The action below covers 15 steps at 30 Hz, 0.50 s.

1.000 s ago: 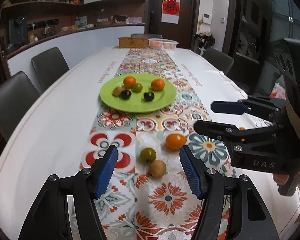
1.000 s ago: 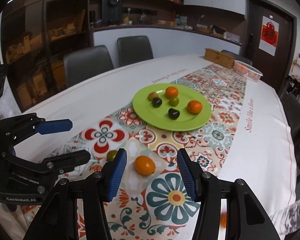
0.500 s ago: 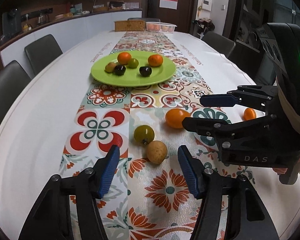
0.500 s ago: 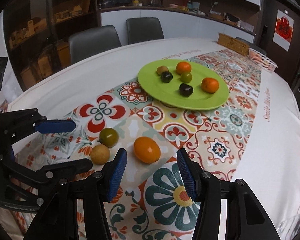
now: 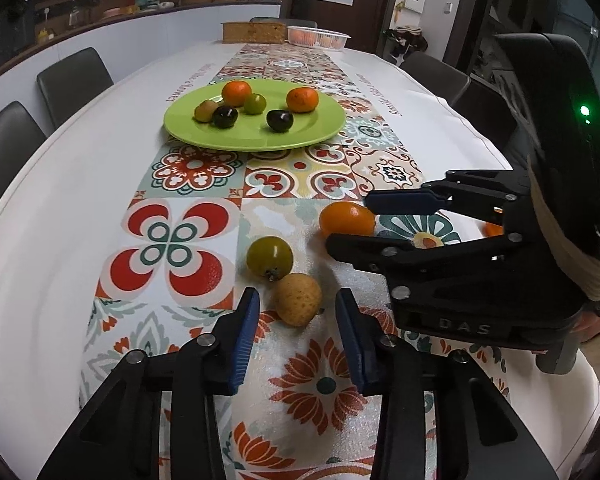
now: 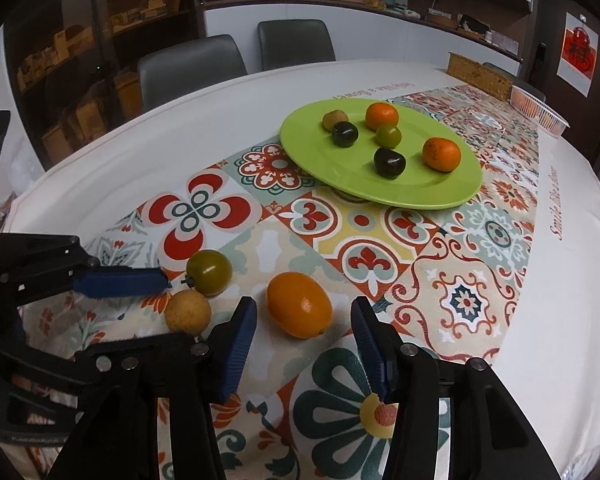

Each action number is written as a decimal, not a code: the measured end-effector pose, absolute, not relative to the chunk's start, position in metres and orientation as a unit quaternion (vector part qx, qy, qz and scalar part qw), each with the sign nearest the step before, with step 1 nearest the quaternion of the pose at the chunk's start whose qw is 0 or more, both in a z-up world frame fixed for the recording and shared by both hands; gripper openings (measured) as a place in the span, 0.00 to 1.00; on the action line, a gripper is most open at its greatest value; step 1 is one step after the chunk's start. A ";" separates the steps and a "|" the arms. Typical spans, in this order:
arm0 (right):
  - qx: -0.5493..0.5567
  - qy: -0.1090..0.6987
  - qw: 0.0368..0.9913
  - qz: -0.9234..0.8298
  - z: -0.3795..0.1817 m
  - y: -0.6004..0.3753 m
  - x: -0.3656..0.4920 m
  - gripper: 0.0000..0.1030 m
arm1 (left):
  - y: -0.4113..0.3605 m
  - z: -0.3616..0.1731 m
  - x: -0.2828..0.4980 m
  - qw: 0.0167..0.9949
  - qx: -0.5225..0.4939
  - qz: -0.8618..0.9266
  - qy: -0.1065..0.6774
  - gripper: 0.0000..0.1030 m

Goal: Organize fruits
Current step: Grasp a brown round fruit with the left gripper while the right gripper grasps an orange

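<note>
A green plate (image 5: 260,138) (image 6: 340,176) holds several fruits: two oranges, two dark plums, a green fruit and a small brownish one. On the patterned runner lie a tan round fruit (image 5: 298,299) (image 6: 188,311), a green tomato-like fruit (image 5: 269,257) (image 6: 209,267) and an oval orange fruit (image 5: 346,219) (image 6: 299,305). My left gripper (image 5: 297,322) is open, its fingers at either side of the tan fruit's near part. My right gripper (image 6: 303,330) is open around the oval orange fruit. Another small orange fruit (image 5: 493,227) shows behind the right gripper.
A wicker box (image 5: 254,32) and a clear tub of fruit (image 5: 318,37) stand at the table's far end. Grey chairs (image 6: 192,70) line the table sides. Shelves and a counter stand beyond.
Both grippers have moved down and forward toward the loose fruits. The tan fruit now lies between the left fingers and the oval orange between the right fingers.
</note>
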State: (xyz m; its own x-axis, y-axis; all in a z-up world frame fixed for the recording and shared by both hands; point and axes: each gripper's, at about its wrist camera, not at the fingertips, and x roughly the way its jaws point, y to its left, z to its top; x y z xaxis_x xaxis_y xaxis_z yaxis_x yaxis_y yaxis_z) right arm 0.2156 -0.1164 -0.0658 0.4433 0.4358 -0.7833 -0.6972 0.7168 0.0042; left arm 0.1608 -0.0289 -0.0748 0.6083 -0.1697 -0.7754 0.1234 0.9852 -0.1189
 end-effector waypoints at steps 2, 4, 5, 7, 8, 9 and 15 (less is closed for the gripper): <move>-0.160 0.408 0.832 0.340 -0.068 -0.116 0.217 0.44 | -0.030 -0.076 0.162 0.895 -0.028 -0.083 0.437 0.33; -0.157 0.410 0.832 0.340 -0.069 -0.115 0.218 0.42 | -0.029 -0.077 0.164 0.894 -0.033 -0.084 0.439 0.32; -0.156 0.412 0.831 0.340 -0.070 -0.115 0.219 0.41 | -0.029 -0.077 0.164 0.894 -0.035 -0.083 0.440 0.29; -0.155 0.414 0.830 0.341 -0.072 -0.114 0.219 0.37 | -0.028 -0.078 0.165 0.893 -0.036 -0.081 0.442 0.25; -0.155 0.415 0.829 0.341 -0.072 -0.114 0.219 0.36 | -0.027 -0.078 0.165 0.893 -0.037 -0.082 0.442 0.25; -0.154 0.416 0.828 0.342 -0.072 -0.114 0.219 0.35 | -0.027 -0.077 0.164 0.892 -0.038 -0.082 0.442 0.25; -0.140 0.415 0.832 0.340 -0.071 -0.116 0.216 0.34 | -0.025 -0.068 0.159 0.897 -0.043 -0.085 0.431 0.25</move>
State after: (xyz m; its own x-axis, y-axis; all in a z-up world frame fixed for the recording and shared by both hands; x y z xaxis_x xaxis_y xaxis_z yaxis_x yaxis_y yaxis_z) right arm 0.2160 -0.1161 -0.0709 0.4251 0.4491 -0.7859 -0.6815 0.7302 0.0487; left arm 0.1585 -0.0247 -0.0682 0.6141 -0.1895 -0.7662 0.1162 0.9819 -0.1497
